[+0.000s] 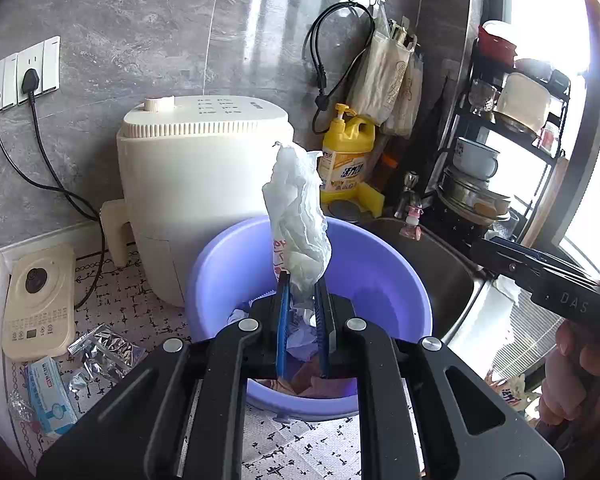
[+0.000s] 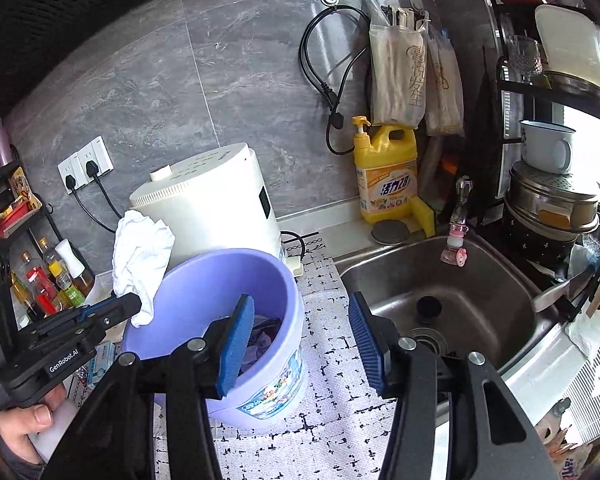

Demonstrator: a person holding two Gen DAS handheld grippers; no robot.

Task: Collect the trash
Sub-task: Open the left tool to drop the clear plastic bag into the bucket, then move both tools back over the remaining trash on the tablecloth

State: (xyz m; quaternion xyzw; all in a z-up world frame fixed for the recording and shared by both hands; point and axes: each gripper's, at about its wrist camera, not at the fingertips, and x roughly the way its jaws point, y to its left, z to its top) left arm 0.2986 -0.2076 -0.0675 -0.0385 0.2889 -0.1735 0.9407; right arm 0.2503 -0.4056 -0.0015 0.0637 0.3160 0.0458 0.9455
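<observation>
My left gripper [image 1: 300,286] is shut on a crumpled white wrapper [image 1: 298,208] that sticks up from its blue pads, right over the mouth of the purple bucket [image 1: 228,264]. Crumpled paper and brown scraps lie inside the bucket. In the right wrist view the left gripper [image 2: 138,304] holds the same wrapper [image 2: 140,252] at the left rim of the bucket [image 2: 204,280]. My right gripper [image 2: 300,304] stands open with nothing between its fingers, just right of the bucket and over the patterned mat. The right gripper [image 1: 482,246] also shows at the right edge of the left wrist view.
A cream appliance [image 1: 196,168] stands behind the bucket. A yellow detergent bottle [image 2: 386,172] and a steel sink [image 2: 460,292] are to the right, with a dish rack [image 2: 552,184] beyond. A foil wrapper [image 1: 104,354] and a blue packet [image 1: 50,394] lie on the counter at left.
</observation>
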